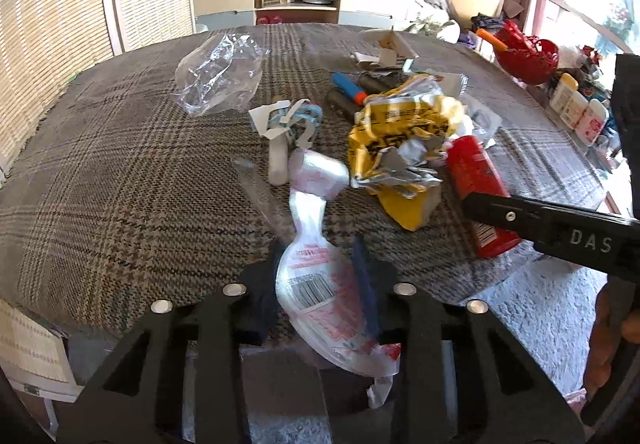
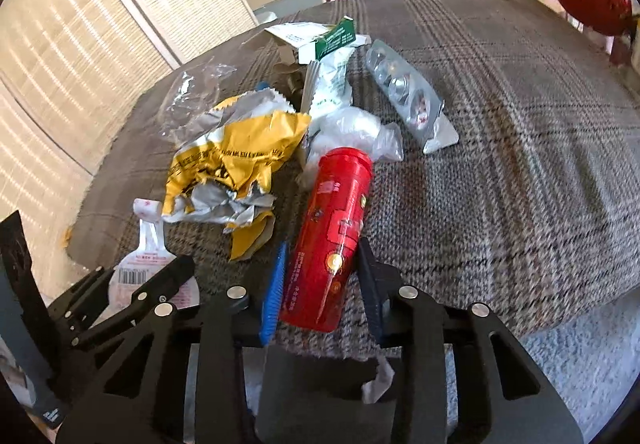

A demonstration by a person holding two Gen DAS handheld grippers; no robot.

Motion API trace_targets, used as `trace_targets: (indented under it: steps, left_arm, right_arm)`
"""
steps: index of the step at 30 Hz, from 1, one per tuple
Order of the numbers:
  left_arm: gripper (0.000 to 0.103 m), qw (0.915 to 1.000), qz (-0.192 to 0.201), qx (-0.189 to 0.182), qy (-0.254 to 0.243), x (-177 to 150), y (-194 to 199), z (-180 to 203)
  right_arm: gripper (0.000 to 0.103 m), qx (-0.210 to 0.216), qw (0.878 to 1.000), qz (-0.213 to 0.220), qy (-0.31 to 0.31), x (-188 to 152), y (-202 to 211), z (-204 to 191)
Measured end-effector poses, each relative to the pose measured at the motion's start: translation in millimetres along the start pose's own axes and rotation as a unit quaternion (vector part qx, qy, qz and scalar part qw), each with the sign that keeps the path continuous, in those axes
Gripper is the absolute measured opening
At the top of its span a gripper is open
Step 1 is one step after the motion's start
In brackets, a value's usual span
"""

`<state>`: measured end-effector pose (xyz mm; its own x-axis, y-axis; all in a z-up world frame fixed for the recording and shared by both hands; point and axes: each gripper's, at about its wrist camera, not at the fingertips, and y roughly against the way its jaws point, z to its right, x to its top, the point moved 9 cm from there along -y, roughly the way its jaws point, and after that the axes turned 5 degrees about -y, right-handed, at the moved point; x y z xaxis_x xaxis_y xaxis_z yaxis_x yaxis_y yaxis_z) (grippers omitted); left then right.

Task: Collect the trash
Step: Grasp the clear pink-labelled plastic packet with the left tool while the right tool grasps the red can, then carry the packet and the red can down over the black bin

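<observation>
Trash: yellow wrapper (image 2: 236,160) beside red can (image 2: 332,240) (right gripper (image 2: 324,280) clamps it).

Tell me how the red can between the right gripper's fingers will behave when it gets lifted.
The red can looks rigid, so it should keep its shape under the right gripper. It lies on its side on the plaid cloth; being round, it may roll if nudged. Its glossy printed wall could slip between the fingers, and gripped near one end, it may tilt.

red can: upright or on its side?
On its side. The red can lies lengthwise on the plaid cloth, between the right hand-held gripper fingers.
</observation>
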<state>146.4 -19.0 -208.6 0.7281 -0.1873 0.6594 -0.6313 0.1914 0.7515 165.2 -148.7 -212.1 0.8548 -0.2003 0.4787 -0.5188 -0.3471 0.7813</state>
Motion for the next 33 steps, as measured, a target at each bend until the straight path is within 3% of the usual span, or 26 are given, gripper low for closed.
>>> trace_targets:
  steps: [3,17,27,33]
  left_arm:
    - [0.021,0.9999,0.002,-0.014,0.005,-0.9,5.2,4.2]
    - [0.017,0.9994,0.002,-0.02,-0.028,-15.0,17.8,36.3]
    - [0.016,0.9994,-0.026,-0.022,-0.007,-68.3,31.5,57.1]
    - [0.016,0.9979,-0.061,-0.022,0.004,-113.4,23.6,62.8]
  right_arm:
    - [0.032,-0.001,1.0,0.001,0.005,-6.6,5.1,-1.0]
    - [0.031,-0.021,1.0,0.004,0.006,-33.1,31.9,22.0]
    - [0.03,-0.023,1.0,-0.008,0.012,-84.4,40.2,32.4]
    - [0.03,-0.035,0.998,-0.043,0.0,-122.7,25.7,47.0]
